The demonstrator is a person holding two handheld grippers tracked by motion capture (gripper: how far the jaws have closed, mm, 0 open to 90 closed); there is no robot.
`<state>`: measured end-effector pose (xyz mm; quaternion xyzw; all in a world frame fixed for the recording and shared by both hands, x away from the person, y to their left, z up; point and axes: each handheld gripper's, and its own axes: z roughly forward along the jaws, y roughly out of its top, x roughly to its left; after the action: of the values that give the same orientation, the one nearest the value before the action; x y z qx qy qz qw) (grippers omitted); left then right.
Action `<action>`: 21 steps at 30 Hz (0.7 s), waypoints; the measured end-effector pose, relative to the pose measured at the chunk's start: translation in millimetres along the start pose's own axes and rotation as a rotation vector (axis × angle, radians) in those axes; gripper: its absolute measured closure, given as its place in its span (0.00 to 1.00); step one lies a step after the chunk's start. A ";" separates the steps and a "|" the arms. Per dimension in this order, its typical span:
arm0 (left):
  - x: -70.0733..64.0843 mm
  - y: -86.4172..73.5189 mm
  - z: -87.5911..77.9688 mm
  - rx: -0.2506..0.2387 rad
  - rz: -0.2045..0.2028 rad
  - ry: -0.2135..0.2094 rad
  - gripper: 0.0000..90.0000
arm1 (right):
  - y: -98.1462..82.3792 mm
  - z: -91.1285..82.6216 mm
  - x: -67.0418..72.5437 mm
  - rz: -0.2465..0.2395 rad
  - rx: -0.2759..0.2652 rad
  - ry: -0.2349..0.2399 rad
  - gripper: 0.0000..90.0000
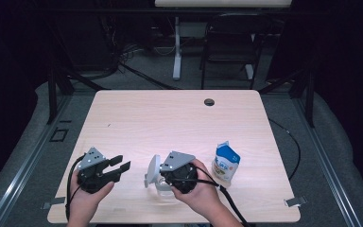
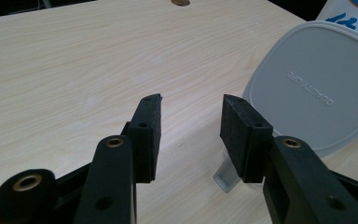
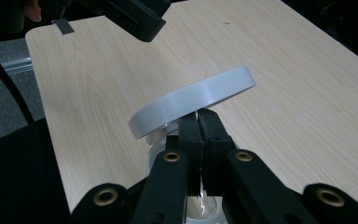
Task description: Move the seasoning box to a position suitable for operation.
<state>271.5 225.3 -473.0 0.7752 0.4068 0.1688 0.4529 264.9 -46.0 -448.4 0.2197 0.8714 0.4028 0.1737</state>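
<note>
Right gripper (image 3: 199, 122) clamped on rim of clear container (image 3: 200, 205) near table's (image 1: 170, 113) front edge, grey lid (image 3: 193, 100) propped open. Left gripper (image 2: 191, 123) apart, beside lid. Risk: thin rim slips, container tips, lid drops shut.

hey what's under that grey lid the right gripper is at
Under the tilted grey lid sits a clear container, its rim pinched by the shut right gripper. Its contents cannot be made out: the jaws and lid cover most of it.
</note>
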 end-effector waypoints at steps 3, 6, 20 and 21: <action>0.7 -0.5 -0.1 0.001 -0.005 0.001 0.65 | 0.8 0.7 0.7 0.000 -0.005 0.005 0.99; 1.6 -0.7 -0.1 0.001 -0.005 0.000 0.65 | 1.8 0.8 1.8 -0.003 -0.003 0.006 0.99; 2.5 -1.6 0.8 0.000 -0.008 0.000 0.65 | 5.0 0.9 5.0 -0.011 -0.014 0.014 0.98; 2.6 -1.7 0.8 -0.001 -0.008 -0.001 0.65 | 5.4 0.9 5.5 -0.010 -0.016 0.016 0.98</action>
<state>272.8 227.3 -475.2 0.7735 0.4096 0.1668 0.4540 262.1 -39.5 -445.5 0.2109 0.8705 0.4107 0.1706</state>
